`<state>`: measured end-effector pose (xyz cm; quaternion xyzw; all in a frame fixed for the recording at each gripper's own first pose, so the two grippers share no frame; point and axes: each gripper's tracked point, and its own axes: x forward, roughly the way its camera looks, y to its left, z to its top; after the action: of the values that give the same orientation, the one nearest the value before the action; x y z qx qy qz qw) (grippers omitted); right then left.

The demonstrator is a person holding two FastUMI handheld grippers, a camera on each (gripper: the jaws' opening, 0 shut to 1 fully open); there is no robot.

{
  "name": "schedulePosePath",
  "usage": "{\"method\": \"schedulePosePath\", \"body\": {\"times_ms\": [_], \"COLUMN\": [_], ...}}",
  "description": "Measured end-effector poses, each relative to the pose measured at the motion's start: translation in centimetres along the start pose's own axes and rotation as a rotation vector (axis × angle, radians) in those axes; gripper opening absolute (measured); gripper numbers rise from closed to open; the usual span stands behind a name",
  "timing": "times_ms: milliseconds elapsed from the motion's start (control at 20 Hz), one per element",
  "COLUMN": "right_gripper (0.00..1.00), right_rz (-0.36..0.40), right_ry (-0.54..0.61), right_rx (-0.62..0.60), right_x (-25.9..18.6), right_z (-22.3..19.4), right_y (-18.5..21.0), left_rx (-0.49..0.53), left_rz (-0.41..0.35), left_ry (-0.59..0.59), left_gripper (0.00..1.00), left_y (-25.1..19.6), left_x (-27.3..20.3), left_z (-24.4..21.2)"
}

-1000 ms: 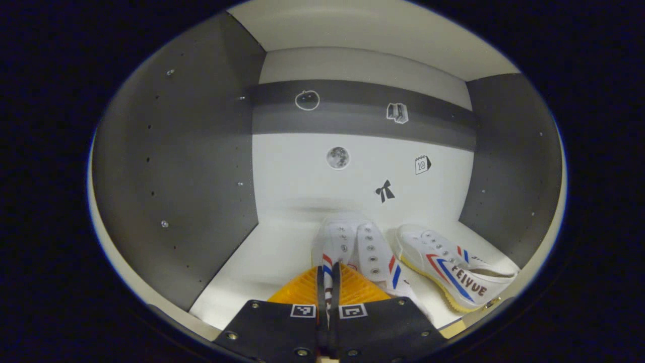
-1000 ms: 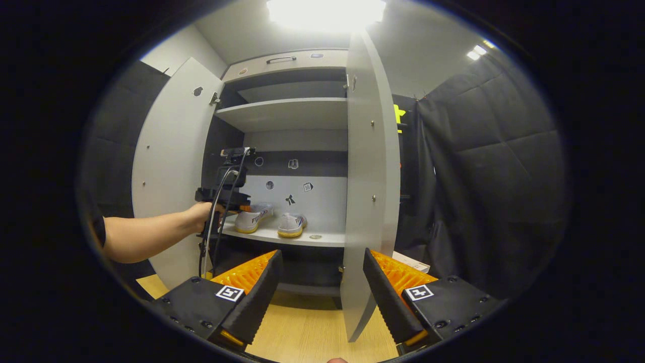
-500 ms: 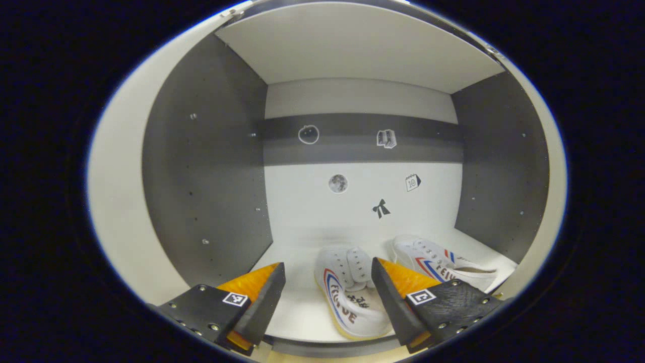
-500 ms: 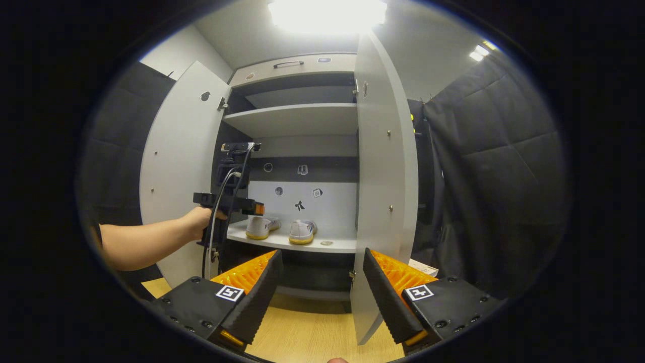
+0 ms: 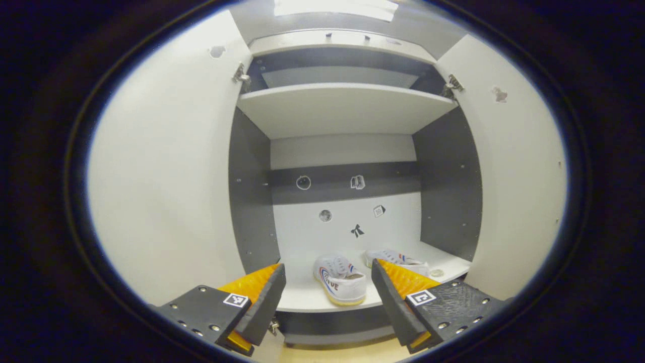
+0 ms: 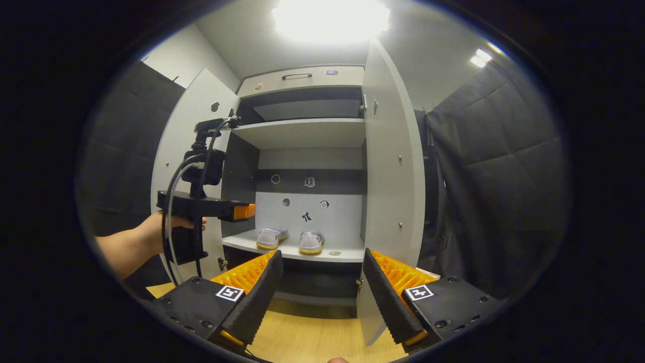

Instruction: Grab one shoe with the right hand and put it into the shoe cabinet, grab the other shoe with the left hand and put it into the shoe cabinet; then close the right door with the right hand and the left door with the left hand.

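Jaws spread on your left gripper and right gripper, both empty. Both shoes sit side by side on the cabinet shelf; that part looks finished. Right door and left door stand open, with nothing blocking their swing.

At lower centre of the left gripper view, a white shoe has a yellow sole and red-and-blue stripes. The cabinet has white shelves and dark grey side walls. At the bottom of the right gripper view, the floor is pale wood.
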<state>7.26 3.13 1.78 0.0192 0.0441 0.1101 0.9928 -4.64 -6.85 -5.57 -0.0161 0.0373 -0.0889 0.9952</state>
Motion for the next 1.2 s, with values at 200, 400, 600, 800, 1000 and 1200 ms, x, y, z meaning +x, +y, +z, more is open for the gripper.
{"method": "schedulePosePath", "body": {"times_ms": [200,400,600,800,1000,1200], "right_gripper": [0.97,1.0,1.0,1.0,1.0,1.0], "right_rz": [-0.005,0.002,0.016,0.001,-0.086,-0.216], "right_ry": [-0.017,-0.024,-0.026,-0.027,-0.015,-0.012], "right_rx": [0.01,0.009,0.024,0.024,-0.002,-0.013], "right_x": [-0.6,-1.0,-1.3,-1.8,-1.9,-2.2], "right_z": [0.8,1.3,1.8,2.2,2.8,3.9], "right_y": [0.7,1.7,2.9,2.5,-0.9,-5.8], "left_rx": [0.015,0.028,0.013,0.018,-0.011,-0.024], "left_rz": [0.019,0.025,0.026,0.038,0.058,0.071], "left_ry": [-0.032,-0.061,-0.052,-0.032,-0.013,-0.007], "left_gripper": [1.0,1.0,0.97,1.0,1.0,1.0], "left_y": [1.3,2.9,4.5,6.0,7.8,9.1], "left_x": [-5.3,-10.4,-14.1,-17.8,-19.8,-20.5], "left_z": [0.8,1.9,1.2,-0.3,-1.3,-1.5]}}
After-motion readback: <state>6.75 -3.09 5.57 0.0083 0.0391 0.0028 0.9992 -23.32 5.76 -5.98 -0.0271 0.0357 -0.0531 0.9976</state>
